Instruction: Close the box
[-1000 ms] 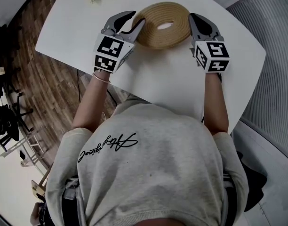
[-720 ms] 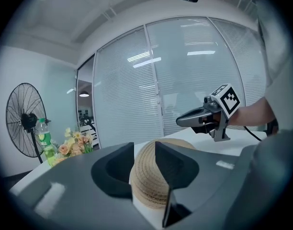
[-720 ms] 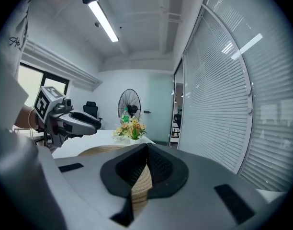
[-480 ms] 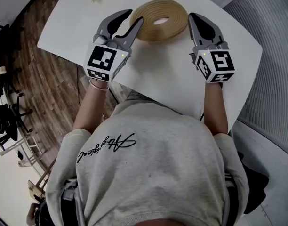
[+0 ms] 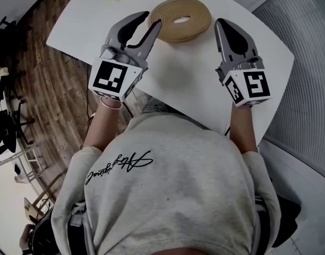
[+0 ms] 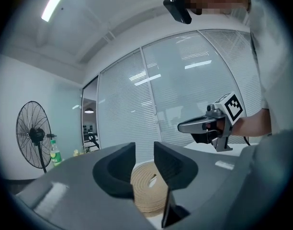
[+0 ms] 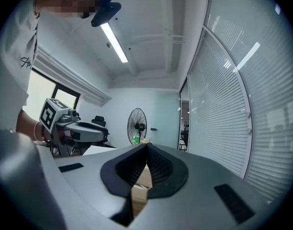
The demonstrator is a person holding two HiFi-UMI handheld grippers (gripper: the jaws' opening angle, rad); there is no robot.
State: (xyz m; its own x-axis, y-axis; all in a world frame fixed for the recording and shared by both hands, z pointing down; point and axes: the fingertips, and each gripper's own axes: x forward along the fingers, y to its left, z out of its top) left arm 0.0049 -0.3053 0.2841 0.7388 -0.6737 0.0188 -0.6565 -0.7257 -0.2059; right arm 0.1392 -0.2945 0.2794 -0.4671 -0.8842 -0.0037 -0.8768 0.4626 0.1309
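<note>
Box: round tan woven-fibre box point(image 5: 182, 18), at 12 o'clock on the white table point(image 5: 189, 84).
Left gripper point(image 5: 152, 18): at the box's 8 o'clock, jaws closing, nothing between them.
Right gripper point(image 5: 222, 24): at the box's 4 o'clock, clenched, empty.

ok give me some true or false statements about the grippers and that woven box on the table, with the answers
1. The right gripper has its jaws together. True.
2. The left gripper is gripping the woven box. False: its jaws stand apart and are closing with nothing between them; the box lies beyond their tips.
3. The woven box rests on the white table. True.
4. The box sits at the table edge nearest the person. False: it lies toward the far side, beyond both grippers.
5. The right gripper holds a lid above the box. False: it holds nothing and is off to the box's right.
</note>
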